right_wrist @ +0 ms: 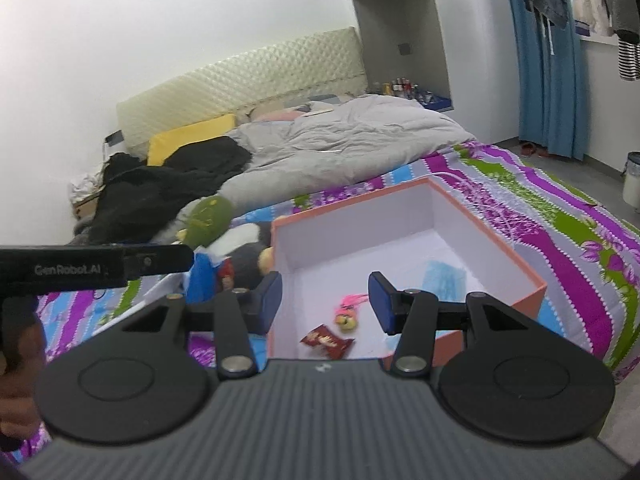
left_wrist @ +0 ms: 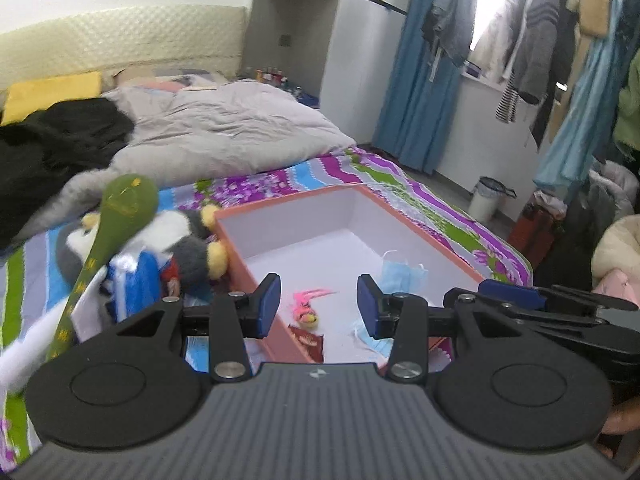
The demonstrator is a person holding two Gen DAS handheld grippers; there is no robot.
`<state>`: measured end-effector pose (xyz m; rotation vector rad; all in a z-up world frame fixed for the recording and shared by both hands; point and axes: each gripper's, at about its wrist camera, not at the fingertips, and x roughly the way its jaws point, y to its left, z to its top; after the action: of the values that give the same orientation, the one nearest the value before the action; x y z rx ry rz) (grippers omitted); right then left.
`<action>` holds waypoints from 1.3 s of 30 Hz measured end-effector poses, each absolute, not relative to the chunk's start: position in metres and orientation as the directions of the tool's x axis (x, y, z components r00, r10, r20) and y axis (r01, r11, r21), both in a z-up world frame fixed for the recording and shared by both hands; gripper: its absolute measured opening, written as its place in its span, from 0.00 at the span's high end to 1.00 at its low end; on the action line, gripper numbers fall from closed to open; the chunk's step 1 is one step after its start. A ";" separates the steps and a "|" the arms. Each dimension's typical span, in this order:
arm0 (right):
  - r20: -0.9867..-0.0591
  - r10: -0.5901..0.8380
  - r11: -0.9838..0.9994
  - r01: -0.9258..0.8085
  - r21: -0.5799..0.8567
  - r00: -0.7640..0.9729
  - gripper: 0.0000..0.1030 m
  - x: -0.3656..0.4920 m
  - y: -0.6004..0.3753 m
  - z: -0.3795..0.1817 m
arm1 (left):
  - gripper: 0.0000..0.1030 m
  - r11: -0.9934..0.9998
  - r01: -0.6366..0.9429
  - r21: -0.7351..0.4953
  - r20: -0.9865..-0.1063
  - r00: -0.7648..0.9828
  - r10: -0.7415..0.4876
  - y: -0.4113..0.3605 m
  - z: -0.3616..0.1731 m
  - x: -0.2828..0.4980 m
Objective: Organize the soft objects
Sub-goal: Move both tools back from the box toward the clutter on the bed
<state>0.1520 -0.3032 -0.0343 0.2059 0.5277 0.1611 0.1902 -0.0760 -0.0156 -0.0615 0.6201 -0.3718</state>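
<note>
Soft toys [left_wrist: 176,256] lie heaped on the patterned bedspread [left_wrist: 420,196] just left of the orange box [left_wrist: 240,256], which holds a pink toy [left_wrist: 308,308] and blue masks [left_wrist: 404,276], while the left gripper [left_wrist: 319,305] and right gripper [right_wrist: 325,303] hang above it, jaws spread and empty.

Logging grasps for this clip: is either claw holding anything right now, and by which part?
Nothing is held. The left claw and right claw both stand open and empty above the orange-walled, white-lined cardboard box.
</note>
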 end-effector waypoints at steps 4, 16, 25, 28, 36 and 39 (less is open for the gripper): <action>-0.477 0.227 0.965 -0.130 0.229 0.849 0.51 0.138 -0.291 -0.039 | 0.53 0.941 0.270 -0.204 -0.577 0.743 -0.339 -0.061 -0.031 0.167; -0.508 0.277 0.957 -0.185 0.225 0.815 0.51 0.118 -0.261 -0.056 | 0.53 0.967 0.164 -0.197 -0.622 0.742 -0.252 -0.013 -0.064 0.133; -0.531 0.305 0.950 -0.217 0.222 0.790 0.51 0.104 -0.230 -0.069 | 0.53 0.974 0.133 -0.185 -0.600 0.770 -0.218 0.010 -0.062 0.114; -0.546 0.310 0.949 -0.223 0.221 0.778 0.51 0.102 -0.220 -0.075 | 0.53 0.976 0.111 -0.186 -0.600 0.774 -0.203 0.020 -0.064 0.109; -0.567 0.329 0.944 -0.255 0.209 0.755 0.51 0.100 -0.198 -0.079 | 0.53 0.978 0.062 -0.201 -0.621 0.764 -0.176 0.043 -0.075 0.101; -0.580 0.328 0.945 -0.255 0.205 0.746 0.51 0.101 -0.192 -0.082 | 0.53 0.979 0.034 -0.203 -0.628 0.762 -0.157 0.051 -0.085 0.105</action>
<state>0.1008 -0.1924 -0.0823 0.1155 0.6555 0.3199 0.1046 0.0506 -0.0852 -0.1841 0.6972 -0.1048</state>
